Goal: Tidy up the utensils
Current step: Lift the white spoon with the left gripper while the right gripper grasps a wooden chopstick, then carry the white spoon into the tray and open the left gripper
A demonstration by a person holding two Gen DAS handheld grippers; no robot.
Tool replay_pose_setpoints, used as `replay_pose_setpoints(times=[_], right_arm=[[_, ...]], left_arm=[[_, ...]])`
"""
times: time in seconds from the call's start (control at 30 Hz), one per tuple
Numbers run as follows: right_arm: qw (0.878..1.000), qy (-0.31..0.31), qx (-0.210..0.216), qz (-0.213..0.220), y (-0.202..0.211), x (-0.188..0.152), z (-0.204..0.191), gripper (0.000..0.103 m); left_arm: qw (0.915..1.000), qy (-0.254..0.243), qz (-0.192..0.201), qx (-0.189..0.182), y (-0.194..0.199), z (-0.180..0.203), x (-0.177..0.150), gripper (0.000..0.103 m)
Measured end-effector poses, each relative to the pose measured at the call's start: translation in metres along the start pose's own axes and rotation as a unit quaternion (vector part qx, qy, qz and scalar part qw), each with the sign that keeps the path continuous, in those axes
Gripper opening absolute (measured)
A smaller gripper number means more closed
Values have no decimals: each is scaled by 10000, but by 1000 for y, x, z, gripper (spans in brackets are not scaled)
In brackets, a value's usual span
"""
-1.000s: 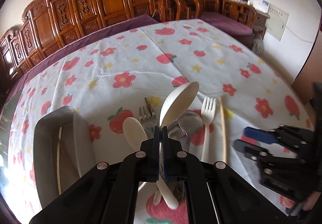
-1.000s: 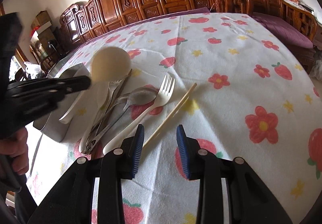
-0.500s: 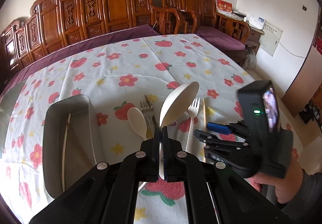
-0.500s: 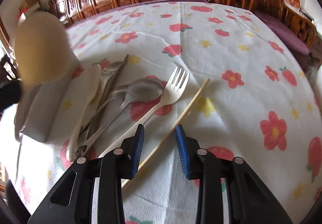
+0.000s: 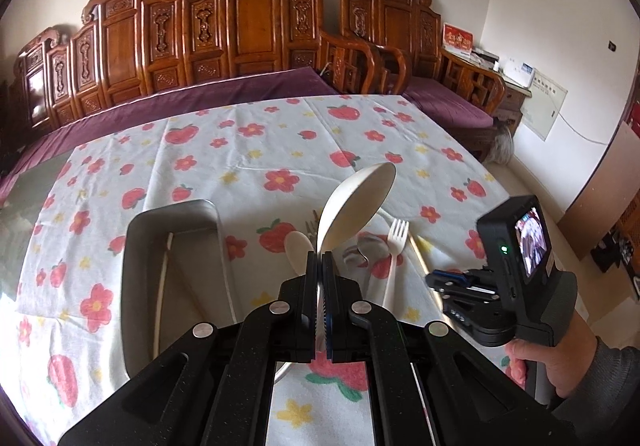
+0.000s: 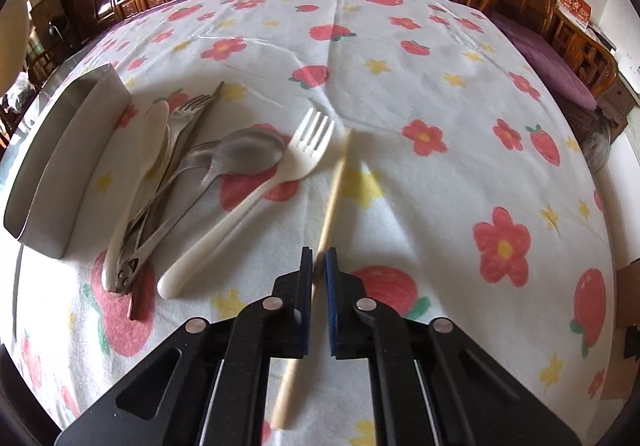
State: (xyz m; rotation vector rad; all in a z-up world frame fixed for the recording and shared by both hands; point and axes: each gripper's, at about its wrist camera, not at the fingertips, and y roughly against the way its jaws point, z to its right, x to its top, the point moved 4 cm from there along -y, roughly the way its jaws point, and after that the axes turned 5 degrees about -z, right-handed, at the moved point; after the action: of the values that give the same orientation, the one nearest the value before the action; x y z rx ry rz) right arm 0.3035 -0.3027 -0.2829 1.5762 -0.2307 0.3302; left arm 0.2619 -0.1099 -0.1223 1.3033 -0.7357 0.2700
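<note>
Two pick-ups are in hand at once, and both look to be at the carrying stage. The left gripper [image 5: 320,258] is clenched on the handle of a cream spoon [image 5: 356,201], whose bowl stands up and away beyond the jaw tips, clear of the tablecloth [image 5: 248,149]. The metal tray [image 5: 138,246] lies below and to the left of those jaws, with one pale chopstick already inside along its left wall, so the spoon seems bound for it. The right gripper [image 6: 319,260] has its jaws pressed onto a wooden chopstick [image 6: 338,181]: the stick runs between the pads, its far end reaching out ahead of the tips and its near end trailing back beneath the gripper body. To the left of those jaws lie a white fork [image 6: 256,201], then a metal spoon [image 6: 244,153], then a heap of a white spoon and metal cutlery beside the tray wall. Next, I judge, the left hand needs to swing leftward over the tray, tilt the spoon to lie along its length and let go low. The right should lift the chopstick level, since a grip so far from its middle may let it pivot or slip.
</note>
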Motion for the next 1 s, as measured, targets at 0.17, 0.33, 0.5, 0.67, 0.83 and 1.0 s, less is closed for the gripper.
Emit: replay_pose_setpoints(times=[0.17, 0.33, 0.5, 0.67, 0.83, 1.0], right_arm=[[10000, 15, -42, 49, 6, 0, 8, 6], [9997, 100, -58, 202, 22, 4, 8, 6], [9990, 226, -4, 375, 40, 9, 1, 6], [9978, 374, 160, 528, 55, 15, -16, 6], [9960, 521, 347, 643, 66, 19, -36, 6], [9940, 635, 548, 708, 72, 21, -53, 6]], left_arm=[[9998, 185, 30, 60, 7, -23, 5, 1], [9991, 377, -15, 177, 8, -54, 9, 1], [9971, 692, -98, 299, 4, -93, 14, 1], [9944, 930, -252, 442, -9, -123, 15, 1], [9901, 1248, -497, 410, -33, -145, 9, 1], [9853, 1530, -700, 310, -59, -155, 6, 1]])
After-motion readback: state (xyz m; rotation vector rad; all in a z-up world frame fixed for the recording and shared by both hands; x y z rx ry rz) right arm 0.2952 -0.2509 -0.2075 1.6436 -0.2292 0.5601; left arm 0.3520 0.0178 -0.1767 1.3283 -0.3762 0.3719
